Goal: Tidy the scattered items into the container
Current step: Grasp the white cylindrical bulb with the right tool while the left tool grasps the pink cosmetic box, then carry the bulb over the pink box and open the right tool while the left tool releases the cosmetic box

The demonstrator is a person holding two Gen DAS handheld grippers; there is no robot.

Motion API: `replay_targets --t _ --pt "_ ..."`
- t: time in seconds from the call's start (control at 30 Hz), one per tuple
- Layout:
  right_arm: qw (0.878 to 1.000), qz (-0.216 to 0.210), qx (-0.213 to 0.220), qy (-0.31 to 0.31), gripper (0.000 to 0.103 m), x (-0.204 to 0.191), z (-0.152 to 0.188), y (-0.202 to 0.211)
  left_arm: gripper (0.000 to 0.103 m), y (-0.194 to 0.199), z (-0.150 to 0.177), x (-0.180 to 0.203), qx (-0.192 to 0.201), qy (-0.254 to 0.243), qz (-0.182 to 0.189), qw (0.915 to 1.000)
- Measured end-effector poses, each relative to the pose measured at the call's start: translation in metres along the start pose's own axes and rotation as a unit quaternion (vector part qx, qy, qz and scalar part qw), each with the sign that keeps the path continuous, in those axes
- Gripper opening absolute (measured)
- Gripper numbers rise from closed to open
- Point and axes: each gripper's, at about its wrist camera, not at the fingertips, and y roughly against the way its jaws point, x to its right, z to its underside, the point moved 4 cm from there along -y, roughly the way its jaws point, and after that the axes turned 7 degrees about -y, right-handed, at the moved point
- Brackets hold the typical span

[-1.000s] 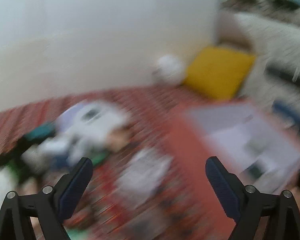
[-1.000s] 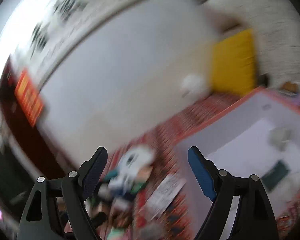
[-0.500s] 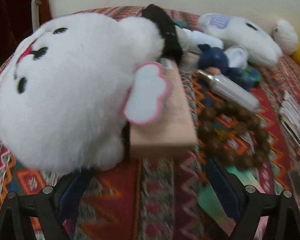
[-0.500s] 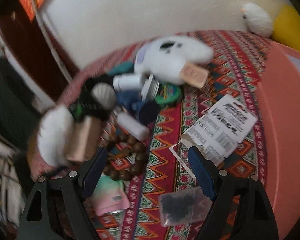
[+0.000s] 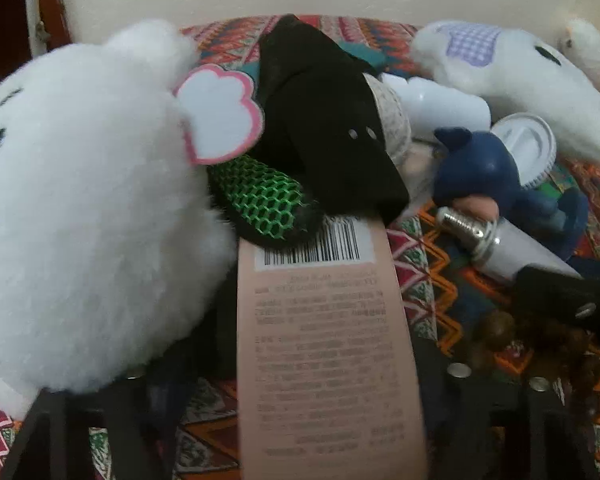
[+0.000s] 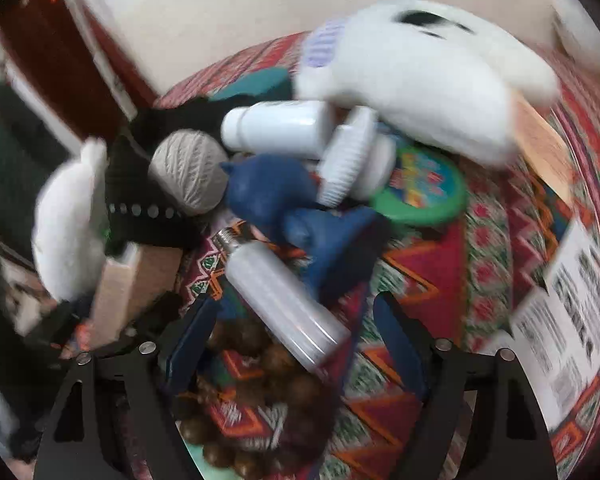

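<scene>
The left hand-held gripper [image 5: 300, 392] sits released, jaws straddling a pink box [image 5: 324, 340] that lies against a white plush [image 5: 80, 208]; half a second ago it hung farther back. The right hand-held gripper [image 6: 296, 344], also released, spans a silver tube [image 6: 280, 300] just right of that box, above brown beads [image 6: 260, 408].

Soft, even indoor light, no hard shadows or glare. The left wrist view is fairly sharp, though the pink box [image 5: 324, 344] blurs close to the lens. The right wrist view is motion-smeared, with strong fisheye bending and dark corners.
</scene>
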Motion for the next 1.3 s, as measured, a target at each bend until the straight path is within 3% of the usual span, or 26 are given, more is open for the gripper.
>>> replay_targets --t 0.13,0.17,0.37,0.53,0.67,0.87,1.1,1.3 --pt "0.997 0.064 0.003 0.047 0.063 -0.006 0.005 -0.003 0.060 0.003 -0.002 -0.003 -0.007 0.017 0.020 0.9996" --pt "0.997 0.062 -0.001 0.046 0.050 -0.005 0.006 -0.001 0.060 0.005 -0.001 -0.004 -0.006 0.021 0.026 0.9994" --pt "0.999 -0.020 -0.022 -0.026 0.028 0.011 0.014 0.027 0.059 0.032 0.004 -0.013 0.001 0.058 0.095 0.9937" --pt "0.992 -0.083 -0.014 -0.089 0.028 0.029 0.023 0.064 0.059 0.065 0.007 -0.019 0.020 0.079 0.151 0.9852" --pt "0.986 -0.123 0.021 -0.114 0.028 0.041 0.022 0.105 0.059 0.090 0.008 -0.016 0.031 0.088 0.192 0.9769" --pt "0.966 -0.184 0.094 -0.158 0.028 0.054 0.020 0.175 0.059 0.148 0.005 -0.001 0.070 0.084 0.258 0.9599" --pt "0.946 -0.181 0.207 -0.171 0.028 0.077 0.024 0.269 0.059 0.219 -0.014 0.059 0.132 0.024 0.311 0.9410" --pt "0.924 -0.125 0.311 -0.183 0.028 0.115 0.051 0.365 0.059 0.250 -0.037 0.131 0.153 -0.025 0.344 0.9263"
